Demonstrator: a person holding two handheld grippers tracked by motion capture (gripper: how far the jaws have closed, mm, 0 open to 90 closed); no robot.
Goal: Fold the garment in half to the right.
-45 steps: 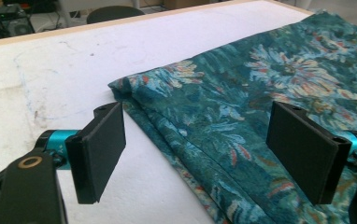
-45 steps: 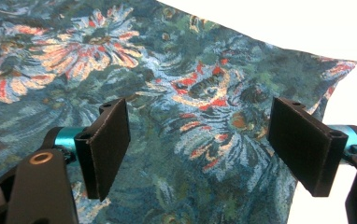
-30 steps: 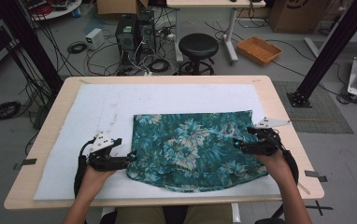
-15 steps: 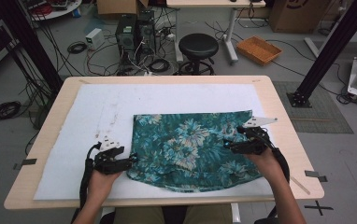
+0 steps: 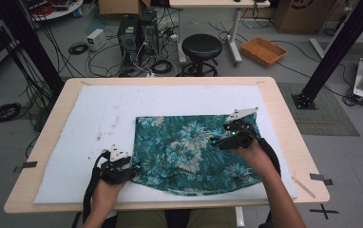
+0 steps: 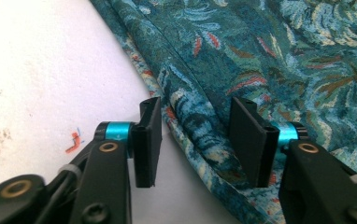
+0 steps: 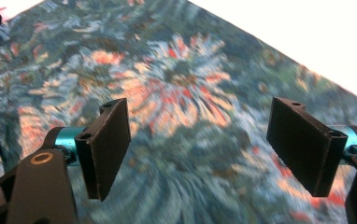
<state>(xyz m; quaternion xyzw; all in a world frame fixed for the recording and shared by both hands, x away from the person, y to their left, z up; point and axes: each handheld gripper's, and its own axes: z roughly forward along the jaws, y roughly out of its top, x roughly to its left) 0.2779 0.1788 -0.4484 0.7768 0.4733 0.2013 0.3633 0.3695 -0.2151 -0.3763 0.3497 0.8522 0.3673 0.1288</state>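
Flat, the floral cloth (image 5: 194, 152) runs long across the table (both hand-held grippers open, left (image 6: 196, 140) closing around its hem).

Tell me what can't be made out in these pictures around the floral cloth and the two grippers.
- High view: the left gripper jaws are too small to read against the cloth.
- High view: the right gripper tips are dark and tiny.
- Left gripper view: whether the pads touch the cloth edge is unclear.
- Right gripper view: the cloth pattern is blurred.
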